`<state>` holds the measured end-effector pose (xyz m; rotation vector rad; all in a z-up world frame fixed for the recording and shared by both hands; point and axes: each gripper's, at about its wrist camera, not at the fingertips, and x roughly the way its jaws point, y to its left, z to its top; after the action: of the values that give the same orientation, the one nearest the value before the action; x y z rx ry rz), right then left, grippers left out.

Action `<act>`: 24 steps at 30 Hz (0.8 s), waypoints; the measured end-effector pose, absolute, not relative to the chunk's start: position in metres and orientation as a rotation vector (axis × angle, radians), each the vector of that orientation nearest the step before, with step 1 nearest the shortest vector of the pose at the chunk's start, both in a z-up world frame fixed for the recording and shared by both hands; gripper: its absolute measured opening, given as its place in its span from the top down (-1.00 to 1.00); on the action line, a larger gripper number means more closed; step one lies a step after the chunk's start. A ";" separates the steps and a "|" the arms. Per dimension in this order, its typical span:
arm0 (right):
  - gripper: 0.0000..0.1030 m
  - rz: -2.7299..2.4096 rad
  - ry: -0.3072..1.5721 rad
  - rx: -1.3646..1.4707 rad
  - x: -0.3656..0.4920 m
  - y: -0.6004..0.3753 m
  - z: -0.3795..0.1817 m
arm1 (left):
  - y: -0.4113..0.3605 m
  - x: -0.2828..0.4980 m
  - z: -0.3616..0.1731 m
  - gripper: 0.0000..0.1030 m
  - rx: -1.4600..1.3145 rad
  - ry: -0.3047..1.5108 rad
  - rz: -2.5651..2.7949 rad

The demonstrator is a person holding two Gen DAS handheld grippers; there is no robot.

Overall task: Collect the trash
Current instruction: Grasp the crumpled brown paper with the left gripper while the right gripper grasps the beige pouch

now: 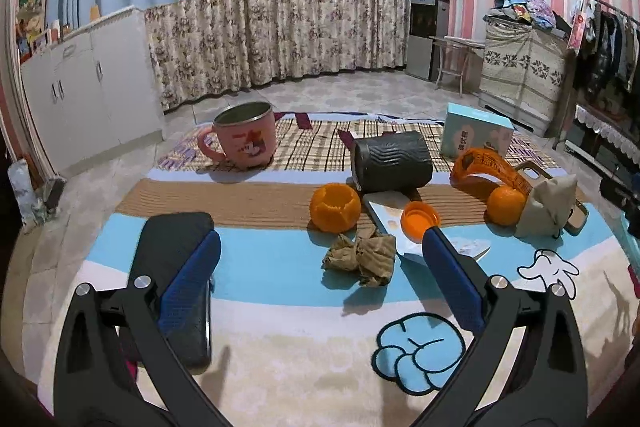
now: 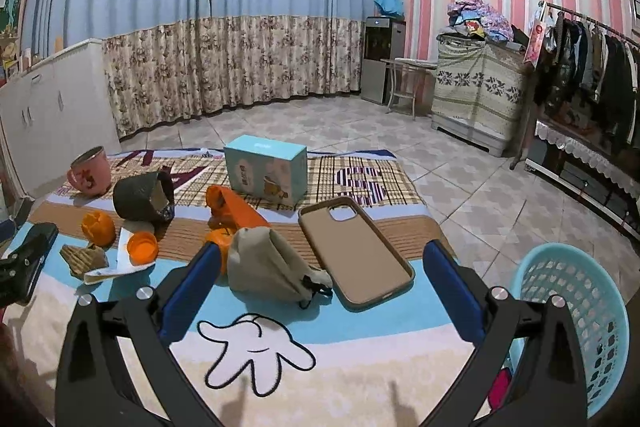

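My left gripper (image 1: 320, 239) hangs open just in front of a crumpled brown paper wad (image 1: 360, 255) on the cartoon mat. Behind the wad lie a hollow orange peel (image 1: 335, 207), an orange bottle cap (image 1: 420, 221) on a white scrap of paper (image 1: 386, 215), and an orange wrapper (image 1: 488, 167). My right gripper (image 2: 323, 251) is also open, above a beige face mask (image 2: 268, 259) and a brown phone case (image 2: 352, 251). A light blue mesh basket (image 2: 576, 319) stands on the floor at its right. The same wad (image 2: 84, 259), peel (image 2: 97, 227) and cap (image 2: 142, 247) show at the far left.
A pink mug (image 1: 246, 135), a dark grey cup on its side (image 1: 392, 161), a pale blue box (image 1: 476, 133) and a whole orange (image 1: 506, 205) sit further back. A black phone (image 1: 176, 251) lies under my left finger. Tiled floor surrounds the mat.
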<state>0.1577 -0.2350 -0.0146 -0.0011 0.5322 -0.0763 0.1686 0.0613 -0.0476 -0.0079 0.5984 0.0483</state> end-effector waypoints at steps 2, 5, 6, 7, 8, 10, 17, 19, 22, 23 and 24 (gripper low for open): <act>-0.91 -0.076 0.538 0.002 0.159 -0.236 -0.017 | 0.063 0.170 -0.051 -0.89 -0.020 0.608 0.052; -0.91 -0.073 0.546 0.008 0.160 -0.237 -0.020 | 0.064 0.173 -0.054 -0.89 -0.028 0.616 0.058; -0.91 -0.076 0.546 0.008 0.161 -0.237 -0.021 | 0.064 0.173 -0.055 -0.89 -0.029 0.617 0.058; -0.91 -0.079 0.549 0.010 0.162 -0.239 -0.021 | 0.064 0.174 -0.055 -0.89 -0.029 0.618 0.061; -0.91 -0.081 0.553 0.013 0.162 -0.240 -0.022 | 0.064 0.174 -0.056 -0.89 -0.028 0.620 0.064; -0.91 -0.090 0.563 0.017 0.164 -0.242 -0.024 | 0.064 0.176 -0.057 -0.89 -0.033 0.627 0.060; -0.91 -0.111 0.573 0.017 0.165 -0.247 -0.028 | 0.061 0.179 -0.063 -0.89 -0.035 0.660 0.049; -0.91 -0.113 0.572 0.018 0.164 -0.248 -0.028 | 0.061 0.179 -0.065 -0.89 -0.041 0.665 0.045; -0.91 -0.117 0.579 0.017 0.165 -0.249 -0.028 | 0.061 0.180 -0.068 -0.89 -0.045 0.674 0.044; -0.91 -0.122 0.585 0.013 0.165 -0.249 -0.029 | 0.061 0.180 -0.070 -0.89 -0.043 0.677 0.045; -0.91 -0.125 0.591 0.008 0.166 -0.249 -0.029 | 0.060 0.180 -0.071 -0.89 -0.038 0.681 0.046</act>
<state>0.1659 -0.2485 -0.0293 0.0079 0.5912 -0.1246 0.1801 0.0601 -0.0708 -0.0381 0.6811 0.0465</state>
